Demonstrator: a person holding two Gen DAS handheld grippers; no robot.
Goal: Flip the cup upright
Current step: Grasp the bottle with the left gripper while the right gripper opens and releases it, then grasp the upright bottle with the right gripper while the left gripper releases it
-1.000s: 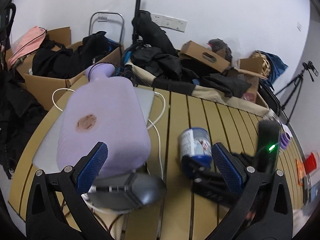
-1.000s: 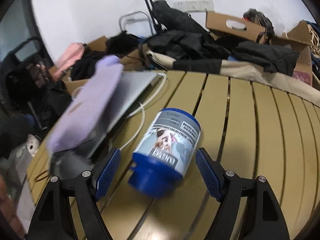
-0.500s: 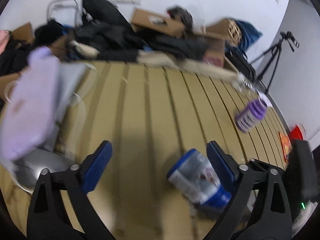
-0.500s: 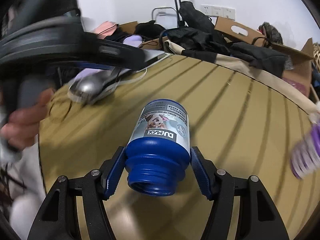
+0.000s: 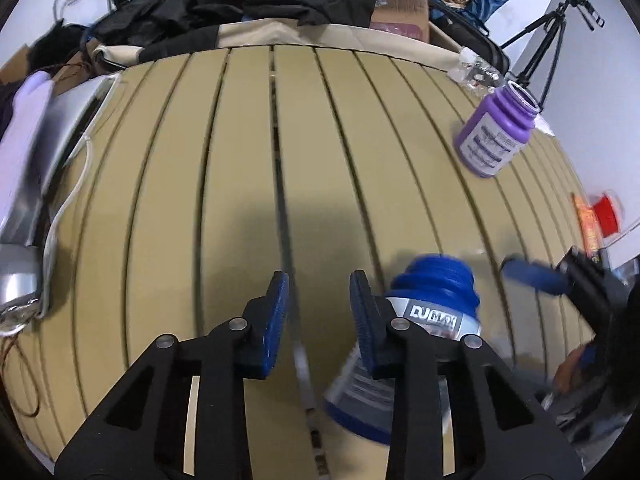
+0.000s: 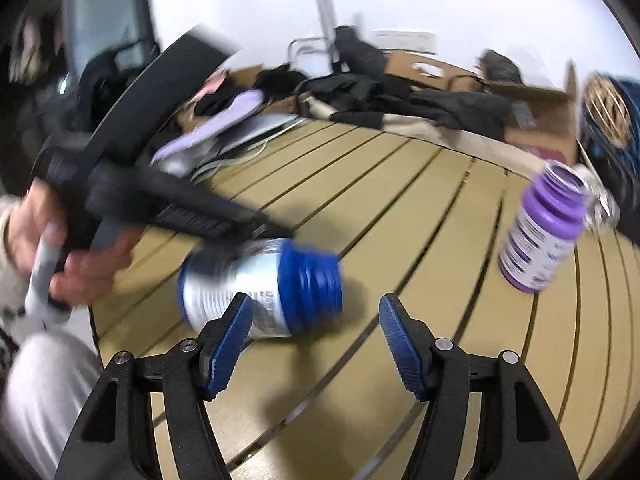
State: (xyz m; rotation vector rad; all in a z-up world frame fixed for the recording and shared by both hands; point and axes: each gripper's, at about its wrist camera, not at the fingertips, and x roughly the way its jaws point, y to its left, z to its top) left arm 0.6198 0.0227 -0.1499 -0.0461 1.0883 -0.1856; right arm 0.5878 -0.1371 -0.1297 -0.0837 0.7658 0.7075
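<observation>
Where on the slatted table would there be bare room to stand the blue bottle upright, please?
The widest bare stretch is the middle slats, between the laptop on the left and the purple bottle on the right. The near right is crowded: the blue bottle lies there with both grippers close.

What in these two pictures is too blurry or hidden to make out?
- Blue cup, right wrist view: label text smeared by motion blur.
- Blue cup, left wrist view: its side is hidden behind the left gripper.
- Purple bottle, right wrist view: print blurred, unreadable.
- Left gripper, right wrist view: tips blurred.
</observation>
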